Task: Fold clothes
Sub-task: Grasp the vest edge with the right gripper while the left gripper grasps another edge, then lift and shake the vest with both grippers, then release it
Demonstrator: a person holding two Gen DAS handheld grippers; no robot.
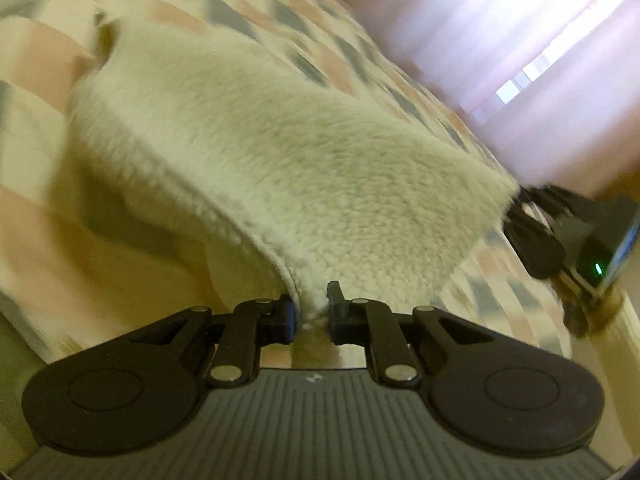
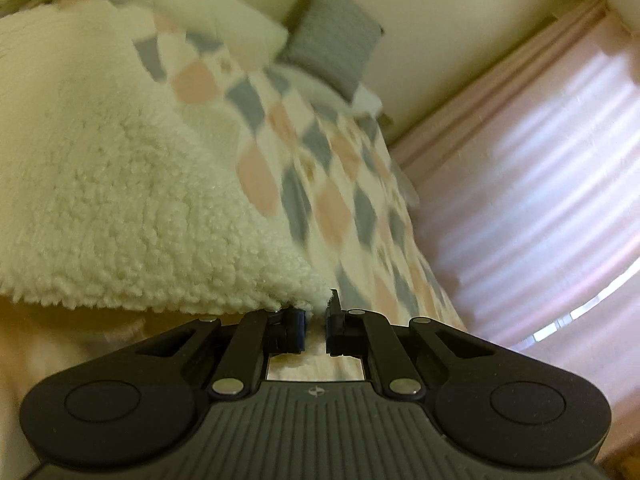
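Observation:
A cream fleece garment (image 1: pixel 280 152) is lifted off the bed, stretched between both grippers. My left gripper (image 1: pixel 312 312) is shut on its near hem corner, the fabric pinched between the black fingers. In the left wrist view the right gripper (image 1: pixel 524 208) shows at the garment's far right corner. In the right wrist view the same fleece garment (image 2: pixel 120 200) fills the left half, and my right gripper (image 2: pixel 318 320) is shut on its lower right corner. The garment's underside and far end are hidden.
The bed carries a quilt (image 2: pixel 332 184) with pink and grey diamonds. A grey pillow (image 2: pixel 332 44) leans against the cream wall at the head. Pink curtains (image 2: pixel 540 184) hang along the right side of the bed, with bright window light behind them.

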